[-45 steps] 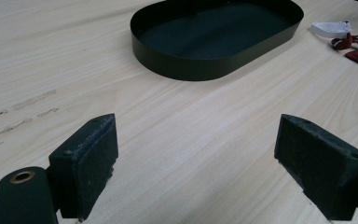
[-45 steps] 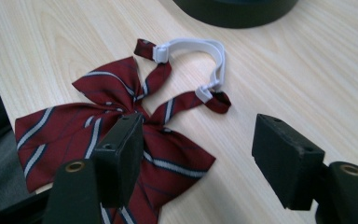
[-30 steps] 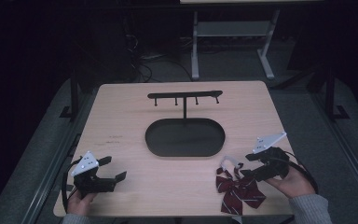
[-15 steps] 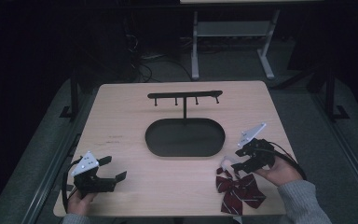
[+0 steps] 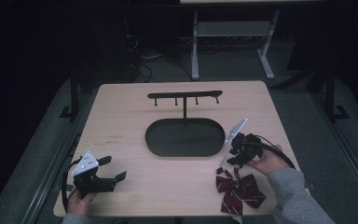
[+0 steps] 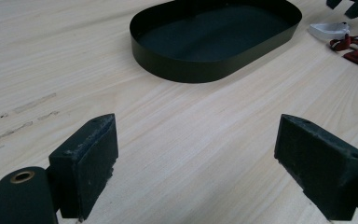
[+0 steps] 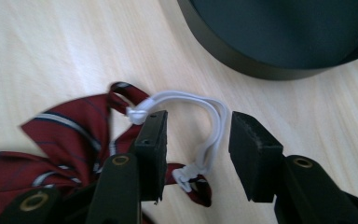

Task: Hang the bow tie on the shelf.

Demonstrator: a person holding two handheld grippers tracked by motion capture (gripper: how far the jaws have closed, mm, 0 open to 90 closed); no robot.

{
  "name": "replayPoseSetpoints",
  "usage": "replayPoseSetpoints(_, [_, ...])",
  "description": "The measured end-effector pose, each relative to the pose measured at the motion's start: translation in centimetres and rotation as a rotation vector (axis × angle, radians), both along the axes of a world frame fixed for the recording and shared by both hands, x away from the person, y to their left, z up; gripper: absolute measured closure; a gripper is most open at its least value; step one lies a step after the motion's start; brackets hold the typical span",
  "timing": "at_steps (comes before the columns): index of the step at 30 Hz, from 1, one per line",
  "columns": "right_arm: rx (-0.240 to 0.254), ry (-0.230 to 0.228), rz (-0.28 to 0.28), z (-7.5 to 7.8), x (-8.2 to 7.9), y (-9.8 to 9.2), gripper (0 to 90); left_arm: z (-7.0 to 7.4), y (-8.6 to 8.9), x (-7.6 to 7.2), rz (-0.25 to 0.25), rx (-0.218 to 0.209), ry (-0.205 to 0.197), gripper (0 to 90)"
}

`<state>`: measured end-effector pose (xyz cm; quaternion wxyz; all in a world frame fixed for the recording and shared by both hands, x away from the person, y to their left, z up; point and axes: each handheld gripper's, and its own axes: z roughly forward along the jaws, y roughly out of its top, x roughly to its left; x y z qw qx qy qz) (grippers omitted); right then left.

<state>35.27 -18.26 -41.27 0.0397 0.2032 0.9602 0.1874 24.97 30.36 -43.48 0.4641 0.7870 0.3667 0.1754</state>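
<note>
I begin with the light wooden table (image 5: 135, 116). At its centre stands the black oval metal tray (image 5: 185, 137) with a thin post and a bar of small hooks (image 5: 185, 96) above it. Near the front right edge lies the dark red striped bow tie (image 5: 240, 189), and its white elastic loop (image 7: 200, 112) points from the bow toward the tray.

My right gripper (image 5: 235, 156) is the nearer one by far. In the right gripper view the loop lies directly under it, one side of the band between the two jaws. These stand half open and I think they do not press the band yet. I judge the next move is to close here.

My left gripper (image 5: 112, 171) rests at the front left corner, jaws wide apart, holding nothing, well apart from the bow tie.
</note>
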Motion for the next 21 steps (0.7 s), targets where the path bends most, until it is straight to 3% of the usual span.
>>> replayPoseSetpoints(12, [-0.094, 0.062, -0.041, -2.0, 1.8, 0.7, 63.8, 0.1, 0.1, 0.0, 0.002, -0.012, -0.003, 13.1])
replayPoseSetpoints(21, [-0.12, 0.069, -0.05, -2.5, 2.1, 0.9, 73.4, 0.1, 0.0, 0.0, 0.0, -0.009, -0.002, 13.1])
